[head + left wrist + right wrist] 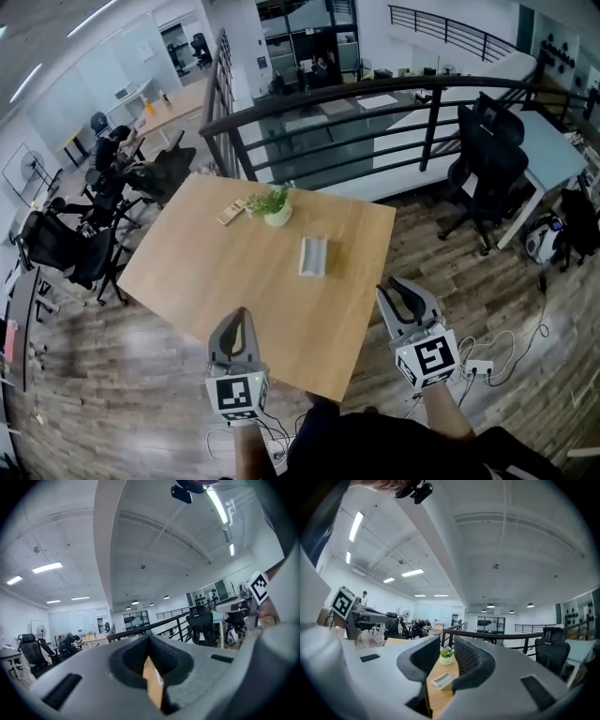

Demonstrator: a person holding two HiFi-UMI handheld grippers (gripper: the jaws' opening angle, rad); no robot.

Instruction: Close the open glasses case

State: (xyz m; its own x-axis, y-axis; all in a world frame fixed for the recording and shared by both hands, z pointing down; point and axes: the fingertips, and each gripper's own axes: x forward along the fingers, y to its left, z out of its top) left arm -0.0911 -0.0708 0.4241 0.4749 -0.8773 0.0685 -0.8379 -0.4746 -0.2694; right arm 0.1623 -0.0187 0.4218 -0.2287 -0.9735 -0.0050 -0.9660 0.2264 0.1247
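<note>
Two grippers are hovering on the near side of the glasses case (312, 256), both well apart from it and neither touching it. The case is lying pale and flat on the desk (187, 272). It is looking open, though the lid is too small to confirm. On the left gripper (240, 317), the fingers (125, 660) are resting together with nothing between them. On the right gripper (397, 287), the fingers (472, 660) are standing apart and framing the case in their gap, probably readying to press the lid down. A potted plant (275, 205) is sitting just beyond the case. A small flat object (231, 212) is lying beyond the case, to its left. The approach is looking barely begun.
</note>
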